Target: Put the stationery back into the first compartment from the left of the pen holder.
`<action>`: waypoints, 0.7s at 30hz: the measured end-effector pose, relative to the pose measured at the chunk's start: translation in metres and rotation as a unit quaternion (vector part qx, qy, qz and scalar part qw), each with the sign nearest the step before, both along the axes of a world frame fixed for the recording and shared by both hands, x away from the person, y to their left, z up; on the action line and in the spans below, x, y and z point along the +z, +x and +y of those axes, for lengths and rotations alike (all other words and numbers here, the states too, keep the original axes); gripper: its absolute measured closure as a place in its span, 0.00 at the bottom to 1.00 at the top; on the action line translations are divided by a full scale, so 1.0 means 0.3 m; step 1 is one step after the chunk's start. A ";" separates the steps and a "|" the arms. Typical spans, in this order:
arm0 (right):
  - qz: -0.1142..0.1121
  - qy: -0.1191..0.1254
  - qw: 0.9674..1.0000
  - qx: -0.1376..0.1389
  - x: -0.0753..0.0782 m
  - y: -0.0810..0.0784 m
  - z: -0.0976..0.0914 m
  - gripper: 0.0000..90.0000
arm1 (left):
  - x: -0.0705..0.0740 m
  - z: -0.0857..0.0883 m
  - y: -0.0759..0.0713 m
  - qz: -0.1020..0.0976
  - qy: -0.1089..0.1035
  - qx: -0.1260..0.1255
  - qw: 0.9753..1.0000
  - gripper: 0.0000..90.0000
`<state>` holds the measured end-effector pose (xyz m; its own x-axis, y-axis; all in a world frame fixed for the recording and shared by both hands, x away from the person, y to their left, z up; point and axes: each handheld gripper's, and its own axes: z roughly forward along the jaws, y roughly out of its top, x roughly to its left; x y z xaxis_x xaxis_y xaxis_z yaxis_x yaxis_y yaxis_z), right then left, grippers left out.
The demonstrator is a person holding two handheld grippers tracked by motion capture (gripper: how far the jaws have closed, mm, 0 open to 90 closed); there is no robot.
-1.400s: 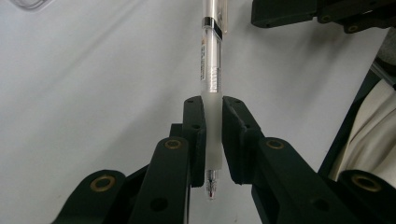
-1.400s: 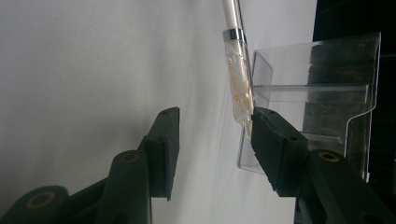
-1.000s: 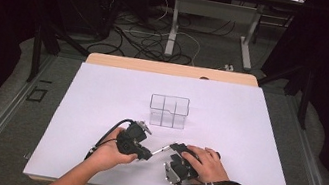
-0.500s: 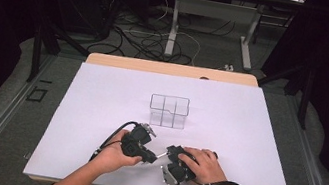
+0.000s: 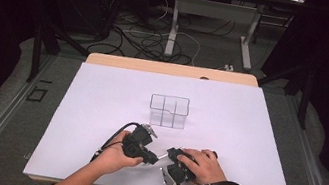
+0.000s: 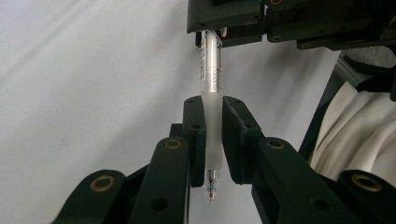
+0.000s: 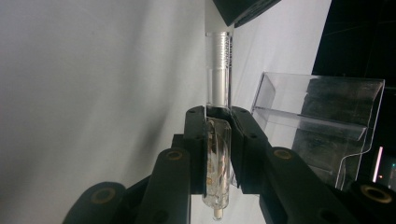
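A clear plastic pen spans the gap between my two grippers, low over the white sheet near the front edge. My left gripper is shut on the pen's frosted grip section, and the writing tip pokes out behind its pads. My right gripper holds the pen's clear back end. Its jaws have just been closing and the pads now press on it. From above, the left gripper and the right gripper face each other almost tip to tip, each in a hand.
A clear divided box stands on the sheet just beyond the grippers, and its wall is close at the right in the right gripper view. A wooden table edge runs along the back, with cables on the floor beyond.
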<state>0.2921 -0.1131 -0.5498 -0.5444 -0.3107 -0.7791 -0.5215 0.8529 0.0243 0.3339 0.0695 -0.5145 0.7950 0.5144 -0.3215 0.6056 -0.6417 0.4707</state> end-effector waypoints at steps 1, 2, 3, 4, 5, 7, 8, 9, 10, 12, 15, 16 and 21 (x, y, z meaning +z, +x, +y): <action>-0.001 0.000 1.000 0.001 0.001 0.000 0.000 0.87 | -0.001 0.001 0.001 -0.001 -0.001 -0.001 1.000 0.89; -0.001 0.000 1.000 -0.001 0.001 0.000 0.000 0.87 | 0.000 0.002 0.002 0.002 -0.002 -0.003 1.000 0.89; 0.001 0.001 1.000 -0.003 0.000 0.000 -0.001 0.87 | -0.001 0.003 0.003 0.003 -0.003 -0.002 1.000 0.89; 0.000 0.000 1.000 -0.003 0.001 0.000 -0.001 0.87 | -0.002 0.004 0.003 0.004 -0.005 -0.001 1.000 0.89; 0.001 0.000 1.000 -0.002 0.001 0.000 -0.001 0.87 | -0.003 0.005 0.004 0.005 -0.008 0.001 1.000 0.89; 0.003 0.002 1.000 -0.003 0.001 0.001 -0.001 0.87 | -0.005 0.008 0.005 0.005 -0.008 0.003 1.000 0.89; -0.009 0.006 1.000 0.002 0.001 0.003 -0.002 0.87 | -0.004 0.010 0.006 0.006 -0.005 0.004 1.000 0.88; -0.009 0.006 1.000 0.003 0.001 0.003 -0.002 0.87 | -0.004 0.012 0.008 0.005 -0.006 0.006 1.000 0.87; -0.006 0.008 1.000 0.005 0.001 0.004 -0.002 0.87 | -0.006 0.014 0.009 0.002 -0.008 0.009 1.000 0.86; -0.003 0.006 1.000 -0.001 0.001 0.001 -0.002 0.87 | -0.006 0.019 0.011 0.003 -0.014 0.014 1.000 0.83; 0.001 -0.003 1.000 -0.003 0.005 0.003 -0.003 0.87 | -0.005 0.034 0.018 0.001 -0.023 0.021 1.000 0.78; 0.000 -0.002 1.000 -0.002 0.006 0.003 -0.003 0.87 | -0.003 0.040 0.020 0.003 -0.024 0.024 0.999 0.77; 0.001 -0.001 1.000 -0.003 0.005 0.006 -0.005 0.87 | 0.001 0.068 0.032 0.007 -0.043 0.043 0.998 0.67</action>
